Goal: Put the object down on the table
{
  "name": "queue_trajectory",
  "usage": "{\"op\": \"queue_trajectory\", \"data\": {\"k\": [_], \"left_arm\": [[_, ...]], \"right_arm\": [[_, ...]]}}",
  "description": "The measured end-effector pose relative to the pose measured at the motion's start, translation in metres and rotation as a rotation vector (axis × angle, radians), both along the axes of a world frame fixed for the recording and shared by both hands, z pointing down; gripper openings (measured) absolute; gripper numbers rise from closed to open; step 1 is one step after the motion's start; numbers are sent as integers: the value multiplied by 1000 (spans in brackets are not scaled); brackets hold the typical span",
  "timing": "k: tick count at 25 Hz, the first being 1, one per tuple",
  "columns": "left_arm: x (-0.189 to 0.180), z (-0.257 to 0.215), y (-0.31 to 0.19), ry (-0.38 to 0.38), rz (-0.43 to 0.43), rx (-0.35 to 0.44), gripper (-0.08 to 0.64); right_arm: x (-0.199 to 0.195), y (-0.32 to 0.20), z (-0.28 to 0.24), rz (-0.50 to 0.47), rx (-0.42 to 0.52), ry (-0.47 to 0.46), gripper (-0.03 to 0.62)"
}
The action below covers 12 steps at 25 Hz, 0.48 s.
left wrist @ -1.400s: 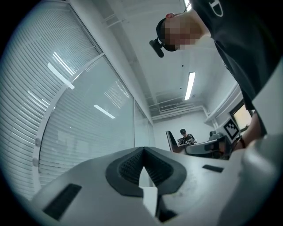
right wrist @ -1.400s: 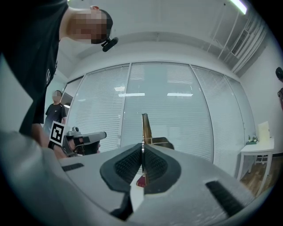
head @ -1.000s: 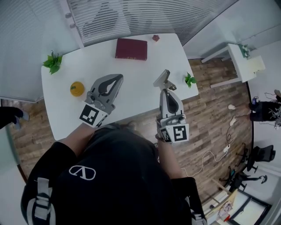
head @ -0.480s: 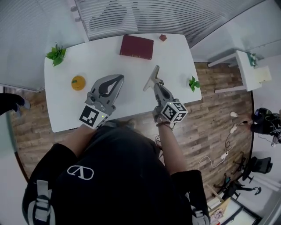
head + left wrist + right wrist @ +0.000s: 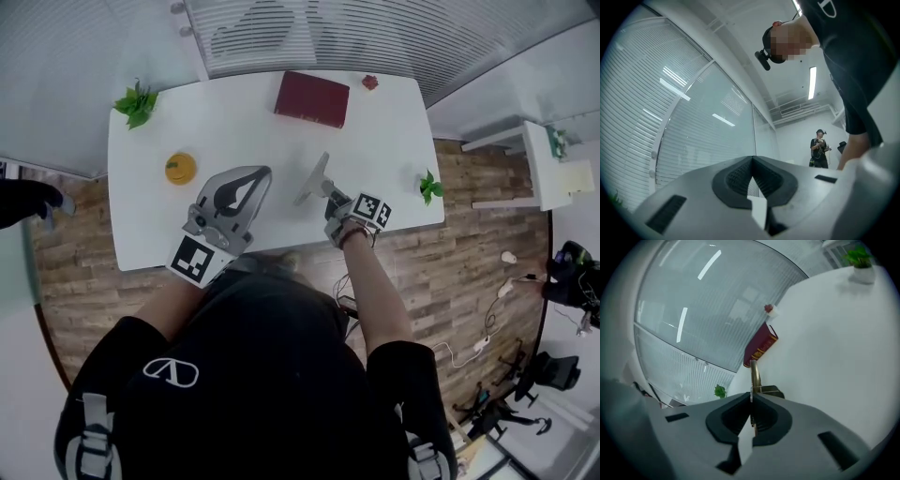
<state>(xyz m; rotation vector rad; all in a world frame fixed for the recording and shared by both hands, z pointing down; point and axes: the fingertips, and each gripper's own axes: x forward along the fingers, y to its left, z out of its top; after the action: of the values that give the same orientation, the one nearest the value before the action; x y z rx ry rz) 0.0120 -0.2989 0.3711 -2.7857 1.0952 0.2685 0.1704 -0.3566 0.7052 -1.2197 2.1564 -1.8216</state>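
My right gripper [image 5: 330,194] is shut on a thin flat grey object [image 5: 314,176], which sticks out beyond the jaws over the middle of the white table [image 5: 234,122]. The right gripper view has this flat object [image 5: 755,376] edge-on just past the closed right gripper [image 5: 751,398], with a dark foot at its base. I cannot tell whether it touches the tabletop [image 5: 834,343]. My left gripper [image 5: 247,180] hovers over the table's near part, shut with nothing in it. In its own view the left gripper [image 5: 752,159] points up at the ceiling.
A dark red book [image 5: 312,98] lies at the table's far side, with a small red item [image 5: 370,82] near the far right corner. An orange object [image 5: 180,168] sits left, a green plant [image 5: 138,103] far left, a small plant [image 5: 430,186] right. A person [image 5: 819,147] stands in the distance.
My right gripper has carried the flat object from the table's near right edge forward and left, over the middle. The left gripper has stayed about where it was.
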Motion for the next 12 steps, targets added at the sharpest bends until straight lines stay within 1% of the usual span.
{"op": "queue_trajectory", "data": {"k": [2, 4, 9, 12], "left_arm": [[-4, -2, 0, 5, -12, 0, 5], [-8, -3, 1, 5, -22, 8, 5], [-17, -5, -2, 2, -46, 19, 5], [-19, -8, -5, 5, -58, 24, 5]], "right_arm": [[-4, 0, 19, -18, -70, -8, 8], [-6, -1, 33, -31, -119, -7, 8], [-11, -2, 58, -60, -210, -16, 8], [-11, 0, 70, -50, -265, -33, 8]]}}
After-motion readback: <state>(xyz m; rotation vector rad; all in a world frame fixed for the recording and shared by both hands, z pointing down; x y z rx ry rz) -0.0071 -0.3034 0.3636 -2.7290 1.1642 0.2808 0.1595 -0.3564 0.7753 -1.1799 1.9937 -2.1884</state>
